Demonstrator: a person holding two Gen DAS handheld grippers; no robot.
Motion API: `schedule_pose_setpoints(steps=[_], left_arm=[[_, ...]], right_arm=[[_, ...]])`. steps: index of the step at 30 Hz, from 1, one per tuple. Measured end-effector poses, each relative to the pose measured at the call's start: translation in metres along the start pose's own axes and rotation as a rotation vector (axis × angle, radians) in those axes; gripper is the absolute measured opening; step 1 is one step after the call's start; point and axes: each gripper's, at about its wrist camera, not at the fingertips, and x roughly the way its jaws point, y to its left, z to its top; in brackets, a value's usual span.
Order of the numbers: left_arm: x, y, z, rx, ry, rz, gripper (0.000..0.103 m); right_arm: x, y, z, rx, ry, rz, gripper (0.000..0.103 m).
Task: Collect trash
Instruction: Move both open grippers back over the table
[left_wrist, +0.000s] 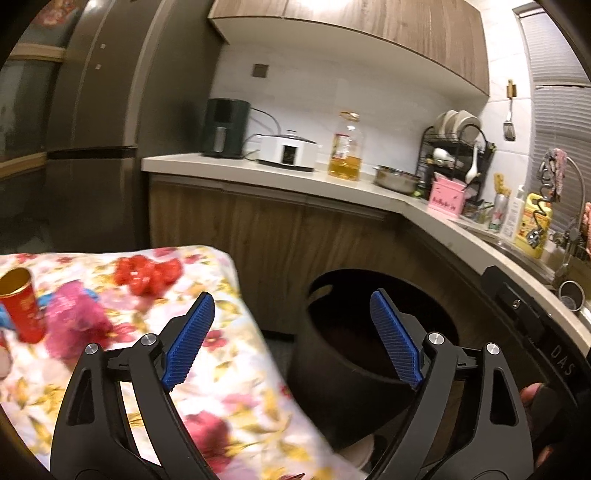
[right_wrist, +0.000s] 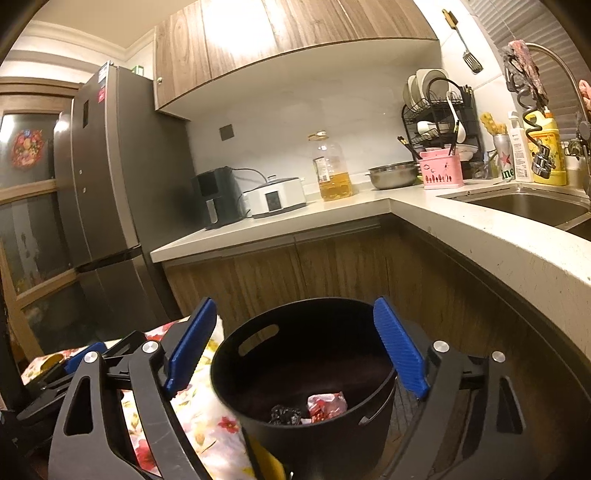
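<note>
Your view of the floral tablecloth (left_wrist: 229, 369) is blurred and cut off at the left, where a red can (left_wrist: 23, 306) stands upright, its open mouth up, with only its right part clear. Just right of the can lie a crumpled pink wrapper (left_wrist: 75, 325) and, farther back, a red crumpled wrapper (left_wrist: 147, 275), both too smeared to read. Your left gripper (left_wrist: 291, 341) hangs with blue pads spread wide, holding nothing, straddling the cloth's edge and the black bin (left_wrist: 354, 398). The bin stands upright right of the cloth, mouth up, its inside dark in this view. From the right wrist, your right gripper (right_wrist: 299, 350) is likewise spread and empty, above the bin (right_wrist: 306, 435), where a pink-and-white wrapper (right_wrist: 327, 404) and a dark scrap (right_wrist: 284, 413) lie on the bottom; their axes are hard to judge. Beyond the bin run wooden cabinets and a counter (right_wrist: 280, 221) carrying an oil bottle (right_wrist: 332, 166) and a steel bowl (right_wrist: 393, 175).
</note>
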Motion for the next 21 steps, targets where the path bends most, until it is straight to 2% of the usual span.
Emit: schedule_pose_setpoints(steps=[8, 13, 21], left_arm=[[-0.038, 0.041, -0.012, -0.019, -0.015, 0.113, 0.087], [-0.063, 0.082, -0.022, -0.049, -0.013, 0.233, 0.087], [-0.1, 0.158, -0.036, -0.154, -0.003, 0.4, 0.087]], right_arm=[[-0.014, 0.024, -0.01, -0.002, 0.01, 0.043, 0.086], [-0.021, 0.049, -0.017, -0.009, 0.016, 0.09, 0.086], [-0.023, 0.104, -0.037, -0.026, 0.048, 0.181, 0.086]])
